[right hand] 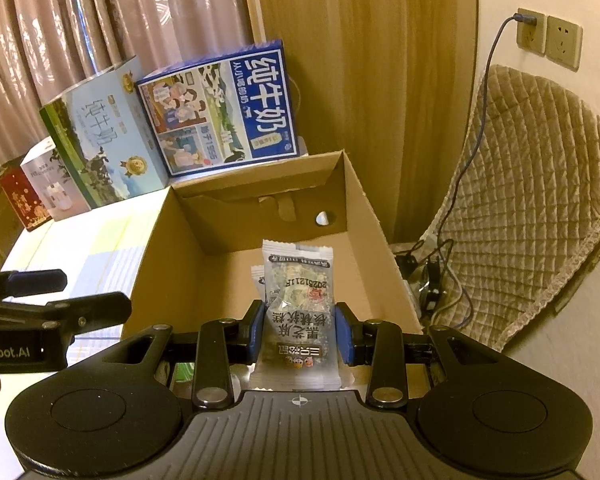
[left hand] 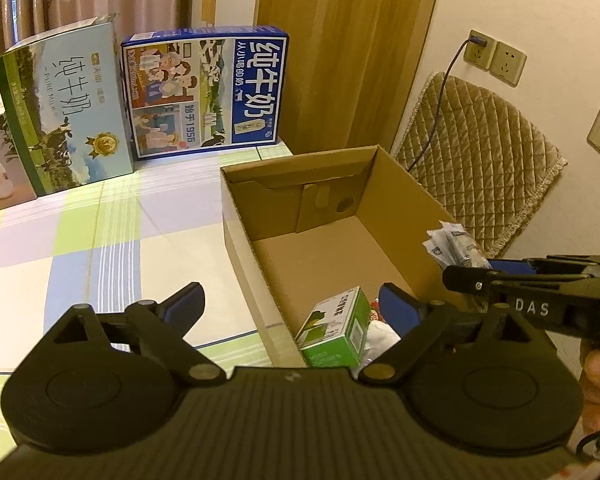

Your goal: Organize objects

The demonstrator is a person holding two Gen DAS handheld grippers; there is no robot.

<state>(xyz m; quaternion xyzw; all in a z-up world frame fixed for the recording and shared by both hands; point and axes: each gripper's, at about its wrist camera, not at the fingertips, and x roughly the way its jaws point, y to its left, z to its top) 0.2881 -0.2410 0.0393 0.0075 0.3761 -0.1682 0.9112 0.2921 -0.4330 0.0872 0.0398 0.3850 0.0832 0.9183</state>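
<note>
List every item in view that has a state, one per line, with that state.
Left hand-held gripper: open, holding nothing.
Right hand-held gripper: shut on snack packets, held above the box.
Cardboard box: open-topped, mostly bare floor.
Green carton: lying inside the box's near end.
Blue milk case: standing closed.
Wall socket: cable plugged in.

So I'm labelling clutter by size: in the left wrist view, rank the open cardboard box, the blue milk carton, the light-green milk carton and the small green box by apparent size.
1. Open brown cardboard box.
2-3. Blue milk carton and light-green milk carton look about alike; I won't rank them.
4. Small green box, smallest even though nearest the camera.
</note>
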